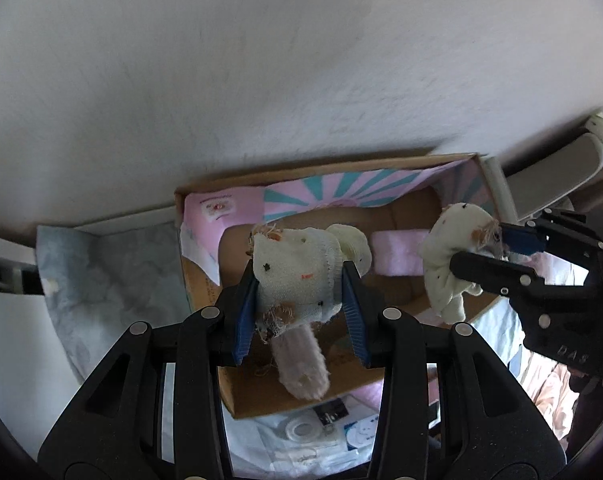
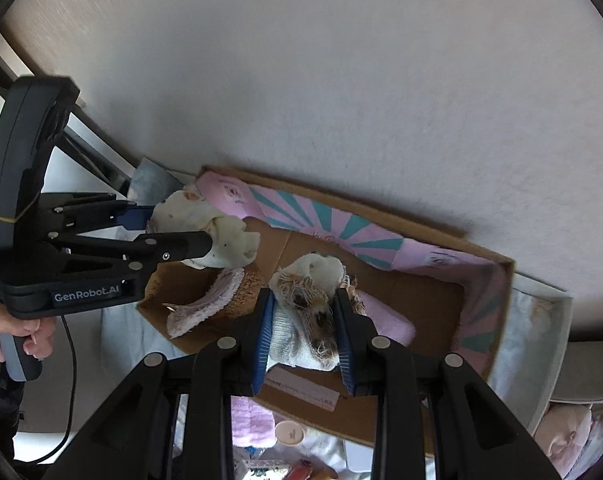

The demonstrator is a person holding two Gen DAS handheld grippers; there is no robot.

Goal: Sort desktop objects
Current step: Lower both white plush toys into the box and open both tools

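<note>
My left gripper (image 1: pixel 301 300) is shut on a worn white sock (image 1: pixel 297 276) with frayed holes, held above an open cardboard box (image 1: pixel 205 280). A pink fuzzy piece (image 1: pixel 301 364) hangs below it. My right gripper (image 2: pixel 303 330) is shut on another worn white sock (image 2: pixel 293 332) with frayed brown holes, also above the box (image 2: pixel 441 300). Each gripper shows in the other view: the right gripper (image 1: pixel 481 252) with its sock (image 1: pixel 449 256), the left gripper (image 2: pixel 173 232) with its sock (image 2: pixel 217 236).
The box has a pink and teal patterned lining (image 1: pixel 341 192) and holds a pink cloth (image 1: pixel 397 252). A roll of tape (image 1: pixel 301 428) and small items lie on the bedding in front. A white wall (image 1: pixel 261 60) stands behind. A pink towel (image 2: pixel 253 420) lies below.
</note>
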